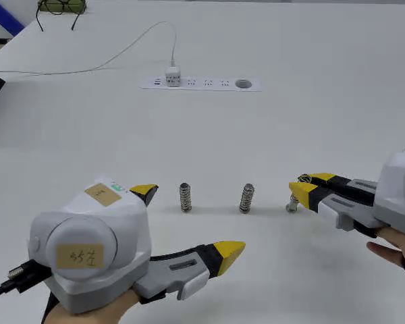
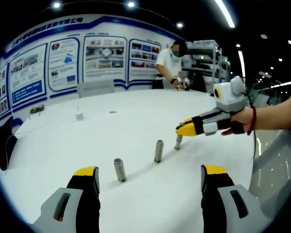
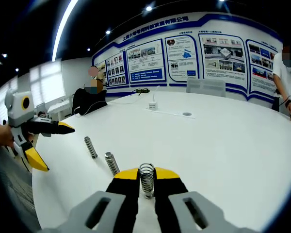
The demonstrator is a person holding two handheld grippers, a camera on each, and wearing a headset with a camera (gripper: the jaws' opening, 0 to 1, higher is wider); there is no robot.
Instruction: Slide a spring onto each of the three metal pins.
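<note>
- Currently on the last of the three: the right gripper (image 3: 146, 172) has its jaws closed on the third spring (image 3: 146, 182), at lower centre of the right gripper view.
- That spring stands upright on the white table (image 3: 213, 145). In the head view it sits right of centre, at the yellow tips coming in from the right edge.
- Two more stand in a row to its left in the head view, the middle spring (image 1: 247, 198) and the left spring (image 1: 185, 197). Each is upright and apart from its neighbour. Judged already seated; the coils hide what they stand on.
- The left gripper (image 1: 187, 223) is at lower left of the head view, jaws wide apart and holding nothing. It is near the left spring and not touching it.
- Cannot tell whether the third spring is fully down on its pin; jaws and coils cover the base.
- Next move, as judged: ease the spring straight down until it bottoms out. Then part the jaws gently and draw back along their own line. Any sideways drag could tip it.
- The power strip (image 1: 202, 83) is at upper centre of the head view, well apart from the work.
</note>
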